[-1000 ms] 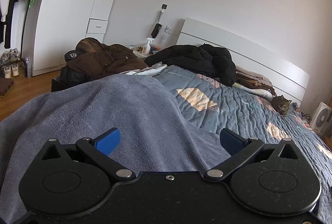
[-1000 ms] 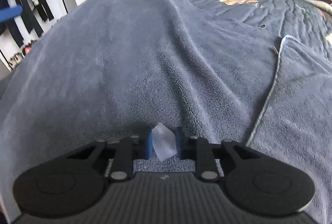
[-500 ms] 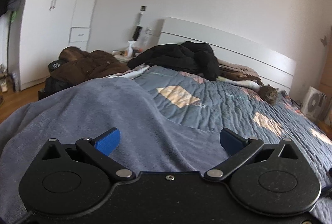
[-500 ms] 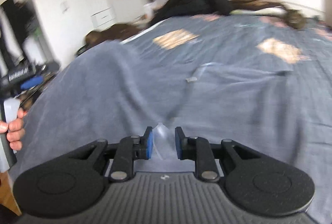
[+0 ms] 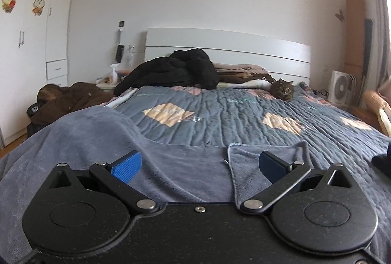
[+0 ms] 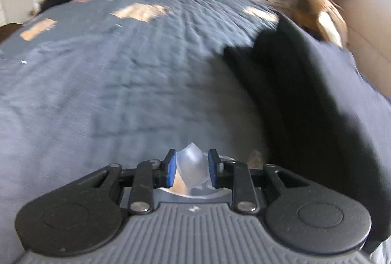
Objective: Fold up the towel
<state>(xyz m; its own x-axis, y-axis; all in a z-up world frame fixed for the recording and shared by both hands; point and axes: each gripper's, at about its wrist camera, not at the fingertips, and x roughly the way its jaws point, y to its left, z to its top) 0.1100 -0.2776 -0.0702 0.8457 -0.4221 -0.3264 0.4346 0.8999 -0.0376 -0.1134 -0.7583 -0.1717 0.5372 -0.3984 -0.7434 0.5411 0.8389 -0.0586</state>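
Through the left wrist camera, the left gripper (image 5: 199, 165) is holding its blue fingers (image 5: 127, 166) spread wide with nothing between them. Below and ahead of them the grey-blue towel (image 5: 97, 137), soft and fleecy, is lying rumpled over the near end of the bed, one hemmed corner (image 5: 246, 154) folded back just inside the right finger. Beyond the fingertips the quilted bedspread (image 5: 244, 115) with tan patches is stretching to a white slatted headboard (image 5: 227, 44); a black jacket (image 5: 176, 71) is heaped ahead, a tabby cat (image 5: 283, 89) is sitting to the right of it, and a brown coat (image 5: 73, 98) is lying off to the left.

The right wrist camera, badly blurred, is showing none of that sharply. The right gripper (image 6: 191, 168) is pinching a pale, creased fold of fabric (image 6: 191, 166) between narrowly set fingers; whether it belongs to the towel cannot be told. A dark cloth shape (image 6: 305, 83) is blocking the space right of the fingers.
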